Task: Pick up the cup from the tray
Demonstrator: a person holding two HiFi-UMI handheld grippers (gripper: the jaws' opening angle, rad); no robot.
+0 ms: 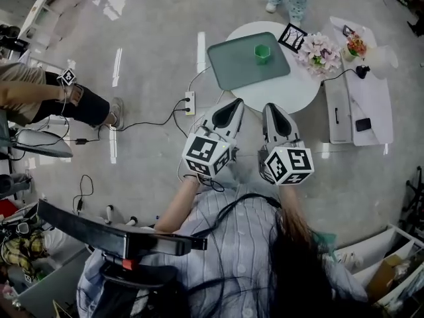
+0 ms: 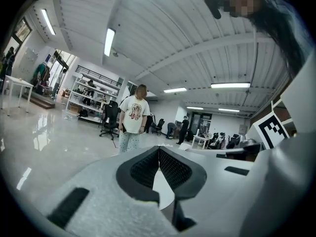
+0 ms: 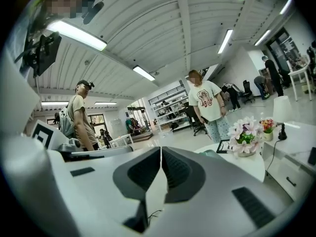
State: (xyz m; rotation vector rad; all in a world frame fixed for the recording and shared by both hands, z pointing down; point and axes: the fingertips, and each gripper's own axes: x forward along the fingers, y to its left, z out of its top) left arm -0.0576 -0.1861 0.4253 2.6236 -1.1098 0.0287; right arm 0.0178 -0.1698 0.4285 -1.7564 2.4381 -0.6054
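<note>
Cup (image 1: 263, 53) stands upright, mouth up, on tray (image 1: 228, 71); left claw (image 1: 232, 105) and right claw (image 1: 273, 108) both pinched closed, empty.

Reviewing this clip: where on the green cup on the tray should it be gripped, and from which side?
Probably across the upper wall of the cup, coming down from the near side. It stands upright and alone on the tray, while the flowers stand beside the tray on the right.
</note>
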